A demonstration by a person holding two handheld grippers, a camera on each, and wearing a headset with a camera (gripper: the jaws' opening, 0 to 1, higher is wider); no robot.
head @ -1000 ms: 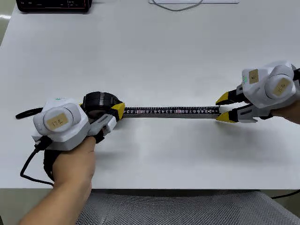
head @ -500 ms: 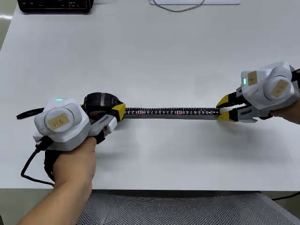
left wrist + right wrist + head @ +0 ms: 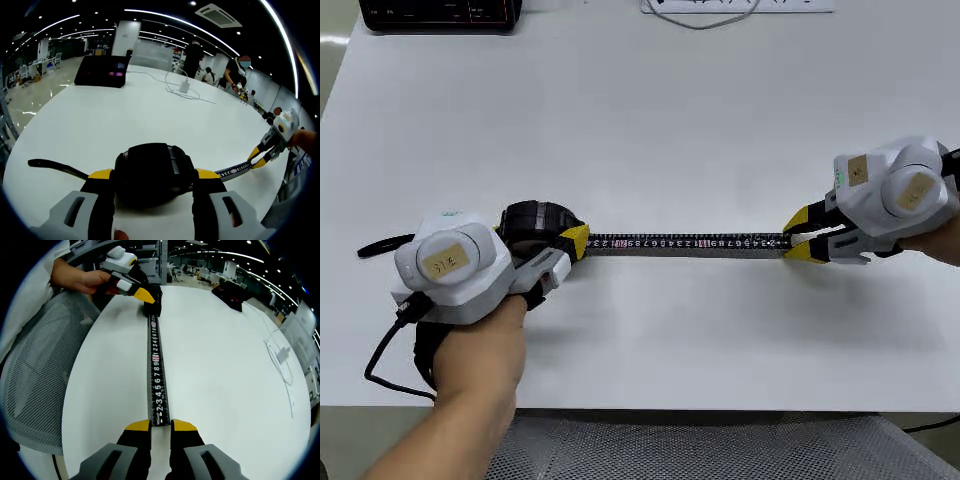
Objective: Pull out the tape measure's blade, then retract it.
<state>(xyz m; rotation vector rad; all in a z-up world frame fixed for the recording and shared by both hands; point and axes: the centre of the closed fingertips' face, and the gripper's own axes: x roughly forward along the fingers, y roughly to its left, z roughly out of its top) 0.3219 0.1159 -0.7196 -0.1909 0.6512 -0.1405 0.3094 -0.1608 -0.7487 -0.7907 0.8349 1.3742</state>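
Head view: tape measure (image 3: pixel 535 225) is clamped on surface (image 3: pixel 670 120) by left gripper (image 3: pixel 154 175) fingers (image 3: pixel 100 176). Blade (image 3: pixel 685 242), numerals 2–9 legible, is pinched at its tip by nearly closed right gripper (image 3: pixel 161 426) fingers (image 3: pixel 137 426). Handwritten labels (image 3: pixel 444 261) unreadable.

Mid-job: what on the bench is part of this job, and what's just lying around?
Job: tape measure case, clamped by left gripper; blade, end pinched by right gripper.
Lying about: black device and white charger cable at the far edge.

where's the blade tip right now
Head view, right side: the blade tip is pinched by the right gripper, opposite the case in the left gripper.
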